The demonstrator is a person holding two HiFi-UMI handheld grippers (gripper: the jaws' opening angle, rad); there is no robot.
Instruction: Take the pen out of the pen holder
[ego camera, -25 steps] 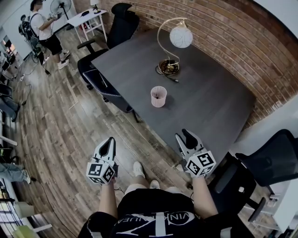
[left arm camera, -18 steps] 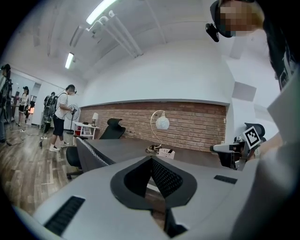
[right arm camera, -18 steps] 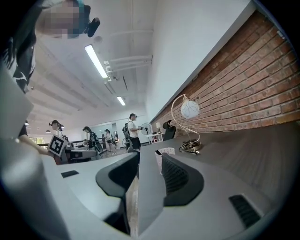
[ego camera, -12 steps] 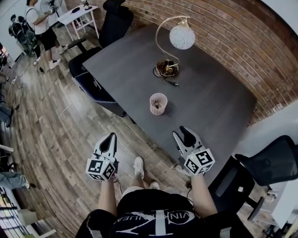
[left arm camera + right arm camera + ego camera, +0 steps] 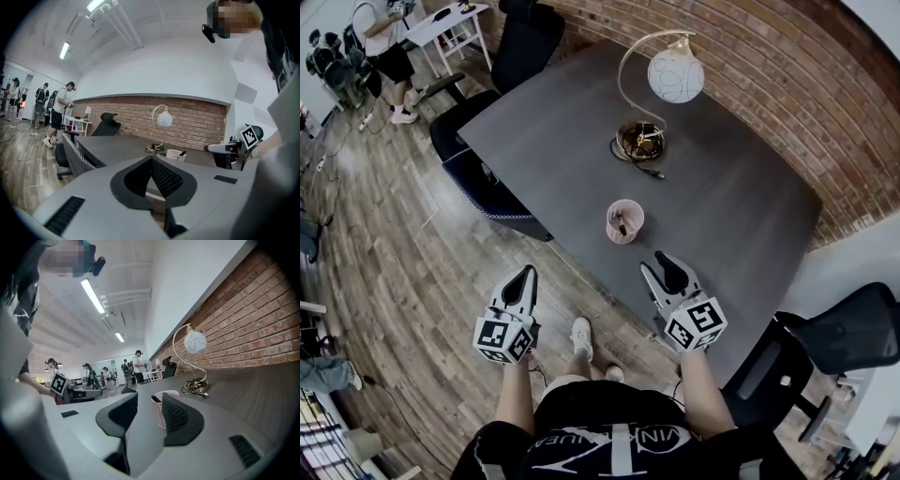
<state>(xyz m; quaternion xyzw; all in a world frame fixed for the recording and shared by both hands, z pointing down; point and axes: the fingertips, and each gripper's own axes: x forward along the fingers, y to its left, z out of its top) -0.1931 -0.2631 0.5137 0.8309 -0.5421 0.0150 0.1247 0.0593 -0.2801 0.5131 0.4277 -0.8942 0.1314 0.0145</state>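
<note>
A pink mesh pen holder (image 5: 624, 221) stands near the front edge of the dark grey table (image 5: 731, 206), with a dark pen (image 5: 621, 225) leaning inside it. My right gripper (image 5: 661, 265) hovers open just short of the holder, above the table's edge. In the right gripper view the holder (image 5: 159, 412) shows through the gap of the right gripper (image 5: 150, 397). My left gripper (image 5: 526, 272) hangs over the floor to the left of the table, tips together and holding nothing. The left gripper (image 5: 151, 160) points at the table, where the holder (image 5: 175, 154) stands well ahead.
A gold arc lamp with a white globe (image 5: 675, 75) and a coiled cable (image 5: 639, 141) stands behind the holder. Black office chairs sit at the table's left side (image 5: 478, 178) and at the right (image 5: 844, 328). A person (image 5: 384, 56) stands far back left.
I have come closer to the table. The right gripper has moved forward and left toward the pen holder; the left gripper has stayed about where it was.
</note>
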